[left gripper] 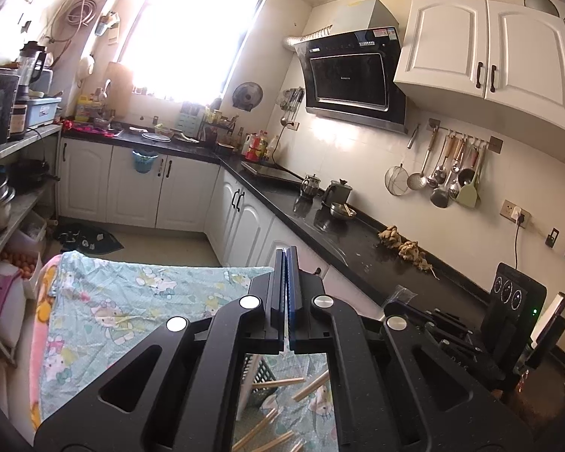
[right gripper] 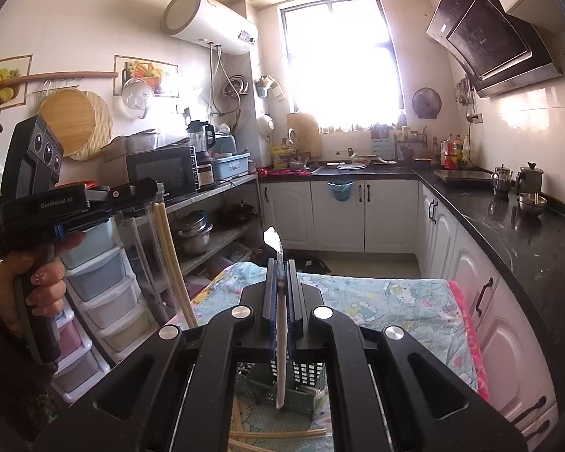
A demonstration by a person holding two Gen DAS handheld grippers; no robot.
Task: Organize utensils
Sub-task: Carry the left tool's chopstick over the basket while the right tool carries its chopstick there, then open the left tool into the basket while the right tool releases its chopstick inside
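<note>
The right gripper (right gripper: 281, 267) is clamping a spoon (right gripper: 280, 339) between its closed jaws, bowl end (right gripper: 273, 240) sticking up past the fingertips and handle hanging down toward the green basket (right gripper: 301, 380) below; the basket is sitting on the patterned cloth (right gripper: 388, 301), with loose chopsticks (right gripper: 278, 433) lying on the cloth just in front of it. In the right wrist view, the left gripper (right gripper: 150, 188) is being held up at the left by a hand (right gripper: 34, 278), gripping a pair of chopsticks (right gripper: 173, 260) that are hanging downward; in its own view, the left gripper (left gripper: 286, 252) is showing its jaws pressed together, chopsticks (left gripper: 278, 418) and the basket (left gripper: 258, 380) lying on the cloth (left gripper: 132, 293) beneath.
</note>
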